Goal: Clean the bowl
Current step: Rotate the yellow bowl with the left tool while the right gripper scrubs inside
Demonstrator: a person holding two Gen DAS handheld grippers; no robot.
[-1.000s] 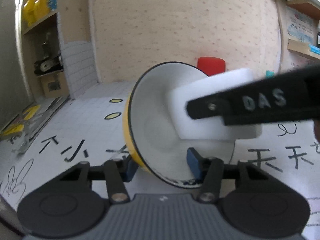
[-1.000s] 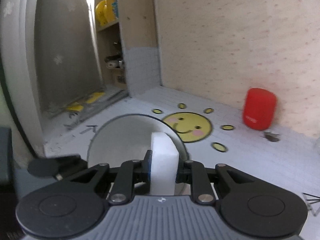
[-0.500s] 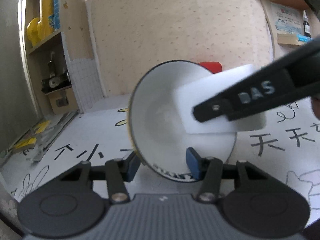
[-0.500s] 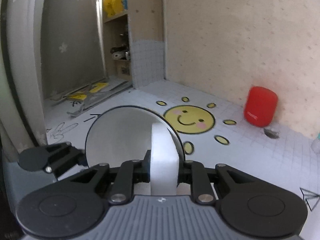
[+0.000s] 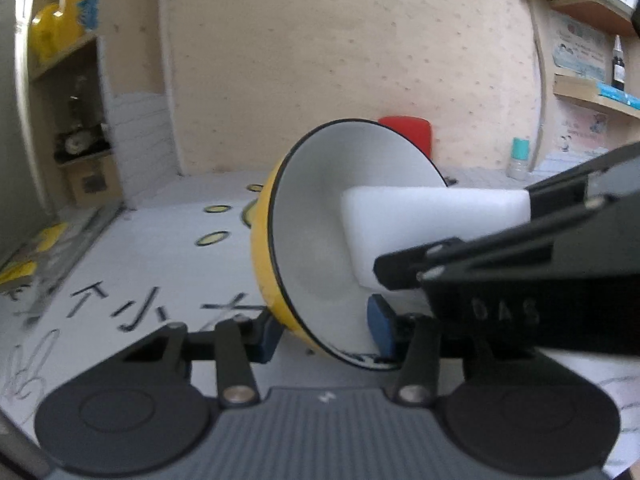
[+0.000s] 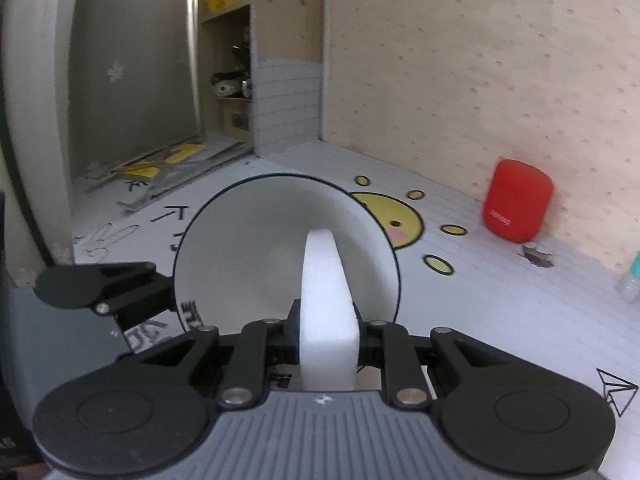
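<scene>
Bowl (image 5: 320,216), pinched at the rim by left gripper (image 5: 324,334), may be levered loose if sponge (image 6: 326,316), clamped in right gripper (image 6: 328,338), is pressed hard.

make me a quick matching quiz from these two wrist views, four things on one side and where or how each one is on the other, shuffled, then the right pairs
Things:
1. yellow bowl with white inside
2. white foam sponge block
3. red rounded cylinder
4. smiling yellow sun drawing

States:
A. standing on the mat by the speckled wall
B. pinched in the right claw, pressed into the bowl
C. printed on the white mat, partly hidden behind the bowl
D. tipped on its side, rim clamped by the left claw

Pairs: 1-D, 2-B, 3-A, 4-C
</scene>
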